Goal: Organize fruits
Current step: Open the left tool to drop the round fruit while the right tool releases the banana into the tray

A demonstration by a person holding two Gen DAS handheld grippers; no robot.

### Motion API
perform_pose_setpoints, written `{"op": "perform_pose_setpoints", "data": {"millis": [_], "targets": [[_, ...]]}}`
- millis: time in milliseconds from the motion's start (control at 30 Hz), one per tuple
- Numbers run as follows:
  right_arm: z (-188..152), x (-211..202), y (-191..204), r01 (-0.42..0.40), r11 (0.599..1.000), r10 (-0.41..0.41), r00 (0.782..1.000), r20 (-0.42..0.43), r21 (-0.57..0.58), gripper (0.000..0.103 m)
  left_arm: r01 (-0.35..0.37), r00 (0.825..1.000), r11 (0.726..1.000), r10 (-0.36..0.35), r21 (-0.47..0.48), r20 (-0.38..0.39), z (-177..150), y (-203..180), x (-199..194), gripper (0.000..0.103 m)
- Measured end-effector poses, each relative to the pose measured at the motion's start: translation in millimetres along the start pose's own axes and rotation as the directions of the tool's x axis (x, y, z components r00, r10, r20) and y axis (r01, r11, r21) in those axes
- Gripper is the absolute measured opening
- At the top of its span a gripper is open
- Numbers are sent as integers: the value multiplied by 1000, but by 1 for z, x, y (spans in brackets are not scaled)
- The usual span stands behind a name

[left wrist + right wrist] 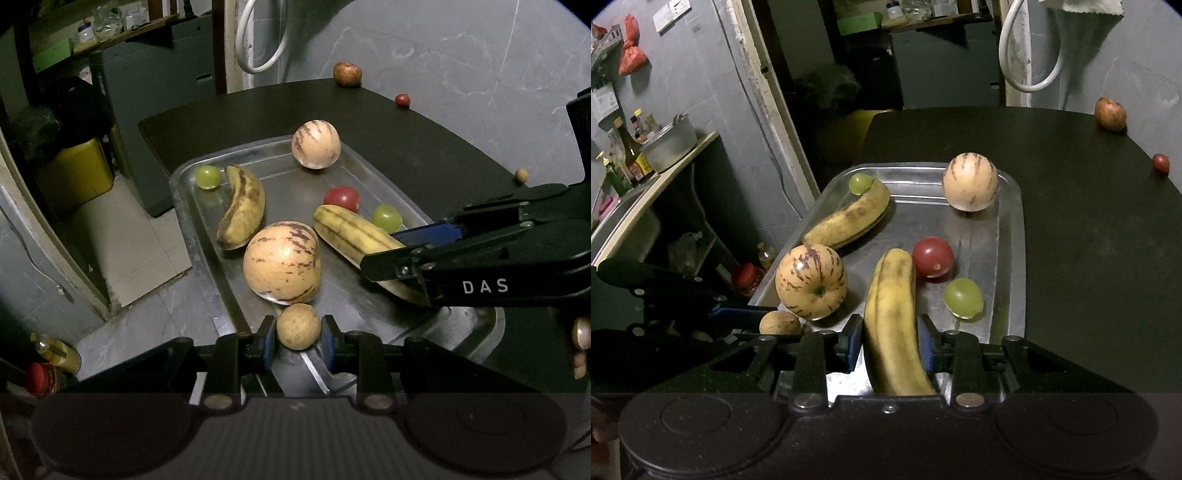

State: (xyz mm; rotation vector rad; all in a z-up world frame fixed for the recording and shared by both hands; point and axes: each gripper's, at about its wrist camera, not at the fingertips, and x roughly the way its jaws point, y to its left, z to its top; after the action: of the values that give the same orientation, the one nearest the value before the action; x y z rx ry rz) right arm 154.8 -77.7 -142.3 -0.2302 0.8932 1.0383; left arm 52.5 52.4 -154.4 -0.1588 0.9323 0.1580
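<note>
1. Left gripper (pixel 298 341): fingers (pixel 267 341) nearly closed, pinching a small tan fruit (pixel 298 326) over the tray (pixel 207 236).
2. Right gripper (pixel 891 343): fingers (pixel 852 341) clamp a banana (pixel 892 314) lying in the tray.
3. The right gripper reads "DAS".

Bananas (pixel 892 325), striped melons (pixel 281 262), green grapes (pixel 963 297) and a red tomato (pixel 932 256), perhaps a plum, lie on the steel tray (pixel 1010 258).

Purple-streaked cream melons (pixel 281 261), brown-flecked yellow bananas (pixel 892 317), green grapes (pixel 963 297), silver tray (pixel 373 173).
</note>
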Motion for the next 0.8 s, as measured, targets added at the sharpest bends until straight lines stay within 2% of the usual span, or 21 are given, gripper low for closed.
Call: {"op": "perform_pose_setpoints", "data": {"millis": [167,200,267,333,533,633,700,767,800], "targets": [[5,-9,-2,-4,1000,3,999,34,26,39,1,1000,1000,-1,-8,3,0,3,-4,31],[7,-12,-2,-6,999,4,999,39,31,42,4,1000,1000,-4,-9,3,0,4,-5,32],[10,-16,-2,-10,999,8,999,48,45,46,6,1000,1000,-6,-6,3,1,5,-6,40],[12,-21,-2,-7,998,4,998,56,58,52,6,1000,1000,-6,-4,3,1,5,-7,43],[12,-40,-6,6,991,-19,995,95,130,62,27,1000,1000,-27,14,6,4,8,-12,45],[11,-52,-8,27,984,-48,992,117,175,72,48,998,999,-48,25,28,7,10,-22,47],[10,-63,-10,42,978,-70,988,134,206,81,63,997,998,-64,32,49,12,11,-30,56],[9,-76,-12,57,968,-97,983,156,244,83,77,994,996,-80,42,80,20,13,-39,72],[9,-82,-13,67,962,-114,979,167,263,85,85,992,995,-89,47,92,25,14,-42,74]]}}
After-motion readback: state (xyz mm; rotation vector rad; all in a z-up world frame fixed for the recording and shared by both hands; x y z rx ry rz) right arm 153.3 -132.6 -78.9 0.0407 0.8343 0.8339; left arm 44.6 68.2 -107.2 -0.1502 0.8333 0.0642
